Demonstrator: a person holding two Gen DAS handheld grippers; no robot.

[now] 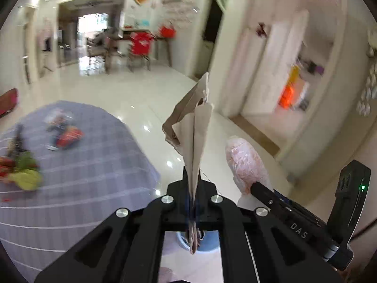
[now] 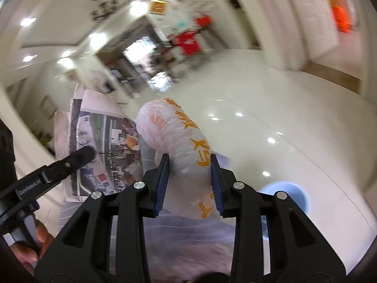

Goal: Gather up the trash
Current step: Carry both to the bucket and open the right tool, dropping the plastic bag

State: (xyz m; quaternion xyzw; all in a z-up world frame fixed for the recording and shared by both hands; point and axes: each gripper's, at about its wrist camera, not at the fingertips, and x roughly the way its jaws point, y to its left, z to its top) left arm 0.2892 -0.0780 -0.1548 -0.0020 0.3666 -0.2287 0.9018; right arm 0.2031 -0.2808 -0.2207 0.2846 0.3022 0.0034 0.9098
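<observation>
My left gripper (image 1: 193,200) is shut on a folded sheet of paper (image 1: 195,127) that sticks up in front of it; in the right wrist view the same paper (image 2: 106,146) shows printed pictures. My right gripper (image 2: 189,181) is shut on a crumpled white plastic bag with orange lettering (image 2: 174,129); the bag (image 1: 245,162) shows at the right of the left wrist view. A light blue bin (image 1: 207,243) sits on the floor below the left gripper and shows blurred in the right wrist view (image 2: 285,195).
A round table with a grey checked cloth (image 1: 89,169) lies at the left, with red wrappers (image 1: 68,136) and green-yellow scraps (image 1: 23,172) on it. The glossy white floor (image 2: 282,108) stretches ahead. Chairs and red items (image 1: 141,44) stand far back. Both views are motion-blurred.
</observation>
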